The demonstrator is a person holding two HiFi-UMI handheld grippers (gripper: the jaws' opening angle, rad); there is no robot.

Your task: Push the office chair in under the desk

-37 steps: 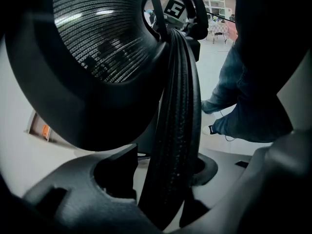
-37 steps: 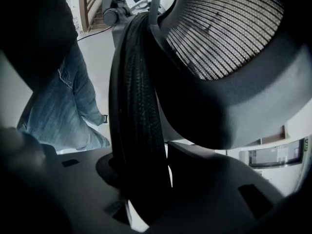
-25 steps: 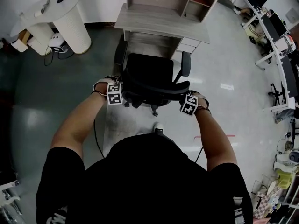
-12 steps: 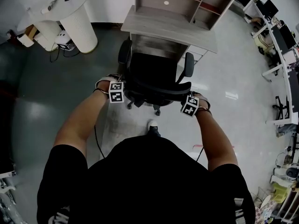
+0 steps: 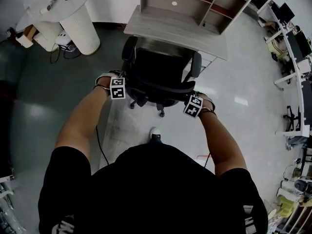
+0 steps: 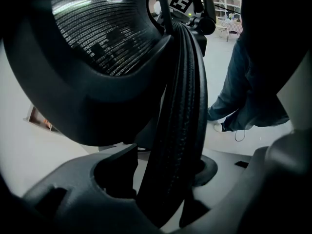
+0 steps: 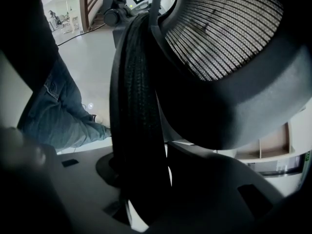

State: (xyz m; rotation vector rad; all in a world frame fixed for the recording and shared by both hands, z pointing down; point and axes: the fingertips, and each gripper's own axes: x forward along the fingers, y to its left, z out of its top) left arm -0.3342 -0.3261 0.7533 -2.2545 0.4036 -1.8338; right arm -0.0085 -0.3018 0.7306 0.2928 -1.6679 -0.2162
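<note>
Both left hand-held gripper and right hand-held gripper clamp office chair, rolled nearer desk

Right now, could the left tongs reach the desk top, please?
Probably not: the left tongs grip the backrest, and the whole chair stands between them and the desk.

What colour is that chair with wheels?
The chair is black all over; the head view shows it best.

Glossy grey floor, white round table
</note>
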